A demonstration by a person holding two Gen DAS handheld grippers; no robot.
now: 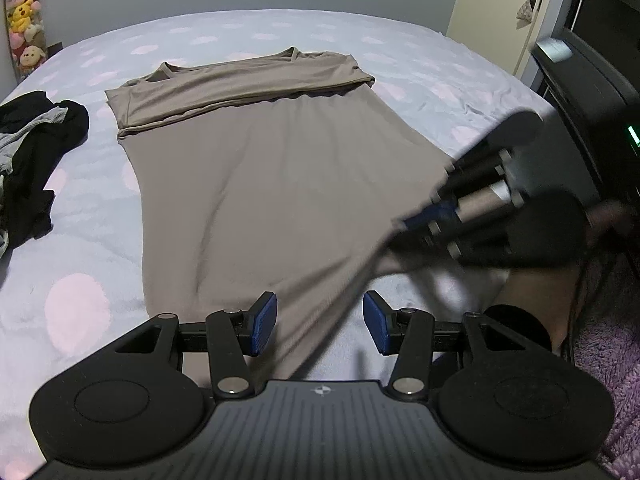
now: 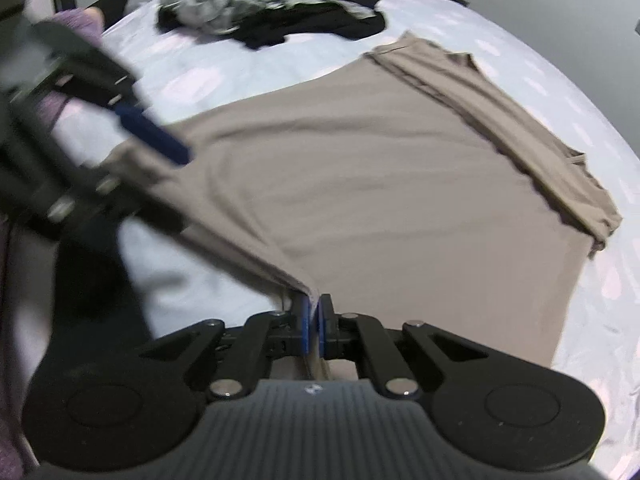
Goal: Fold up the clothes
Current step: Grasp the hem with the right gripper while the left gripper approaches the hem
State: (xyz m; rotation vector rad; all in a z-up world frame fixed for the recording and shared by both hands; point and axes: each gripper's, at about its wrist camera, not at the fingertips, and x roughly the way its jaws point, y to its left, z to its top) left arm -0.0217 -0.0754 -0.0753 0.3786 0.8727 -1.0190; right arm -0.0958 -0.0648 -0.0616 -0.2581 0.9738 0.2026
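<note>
1. Taupe jersey garment (image 1: 280,168) spread flat on the pale spotted bedcover (image 1: 80,240), long axis running from the near hem away to the neckline; far end already doubled over into a band (image 1: 240,84) across the top.
2. Left gripper (image 1: 320,322) parked at the near hem, blue pads wide apart, hem cloth lying between them but not pinched.
3. Right gripper (image 2: 314,332) clamped tight on the hem's corner (image 2: 308,292), cloth pulled taut from there in a raised ridge.
4. Nearer to the free stretch of hem: the left; garment lies straight ahead of it, so closing on the hem comes as the likely need before any lift toward the far band, though only as a judgement.
5. Right view alone confirms the pinch; in the left view that tool shows only as a blur.
6. Left view alone shows its own open jaws; the right view shows only a smeared blue pad.
7. Dark heap of other clothes (image 2: 272,12) lies well apart on the bedcover.
</note>
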